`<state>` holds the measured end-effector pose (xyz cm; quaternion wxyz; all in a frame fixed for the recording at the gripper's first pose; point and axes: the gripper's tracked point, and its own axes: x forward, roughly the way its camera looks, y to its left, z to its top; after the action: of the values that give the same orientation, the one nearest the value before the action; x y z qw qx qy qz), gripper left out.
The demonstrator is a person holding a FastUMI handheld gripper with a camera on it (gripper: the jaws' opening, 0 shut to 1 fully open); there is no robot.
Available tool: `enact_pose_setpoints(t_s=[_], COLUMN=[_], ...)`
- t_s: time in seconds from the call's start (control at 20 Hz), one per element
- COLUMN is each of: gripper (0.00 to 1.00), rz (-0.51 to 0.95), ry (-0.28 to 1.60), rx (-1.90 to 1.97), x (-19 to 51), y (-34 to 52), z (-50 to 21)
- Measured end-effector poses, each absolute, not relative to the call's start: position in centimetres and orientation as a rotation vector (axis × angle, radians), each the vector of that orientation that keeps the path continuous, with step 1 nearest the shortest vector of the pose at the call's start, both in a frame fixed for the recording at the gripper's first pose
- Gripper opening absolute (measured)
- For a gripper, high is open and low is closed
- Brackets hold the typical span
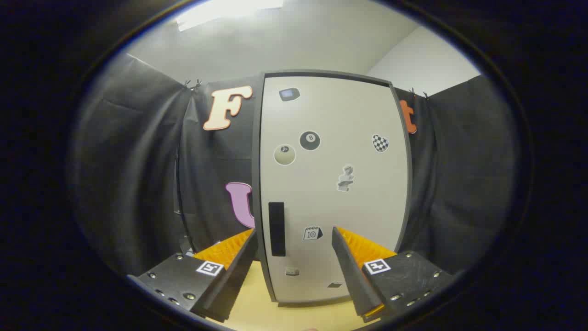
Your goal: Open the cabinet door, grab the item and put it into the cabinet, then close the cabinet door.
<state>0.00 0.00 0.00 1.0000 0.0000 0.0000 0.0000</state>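
Pale and stickered, the cabinet (333,184) door faces us shut on the wooden surface (294,315), its dark handle (276,228) just ahead of our gripper (294,246), fingers spread apart and empty. We judge nothing done yet: opening, grabbing the item, closing remain.

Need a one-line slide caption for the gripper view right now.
Open gripper faces the closed cabinet door, its dark handle just ahead between the fingers, stickers dotting the door.
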Motion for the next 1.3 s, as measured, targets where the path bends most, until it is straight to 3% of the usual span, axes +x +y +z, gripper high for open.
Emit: enact_pose_setpoints(t_s=[0.85, 1.3], gripper=[0.96, 0.96], rz=[0.078, 0.045], ry=[0.011, -0.001], rx=[0.041, -0.021], x=[4.7, 9.5], y=[3.5, 3.8], z=[-1.0, -2.0])
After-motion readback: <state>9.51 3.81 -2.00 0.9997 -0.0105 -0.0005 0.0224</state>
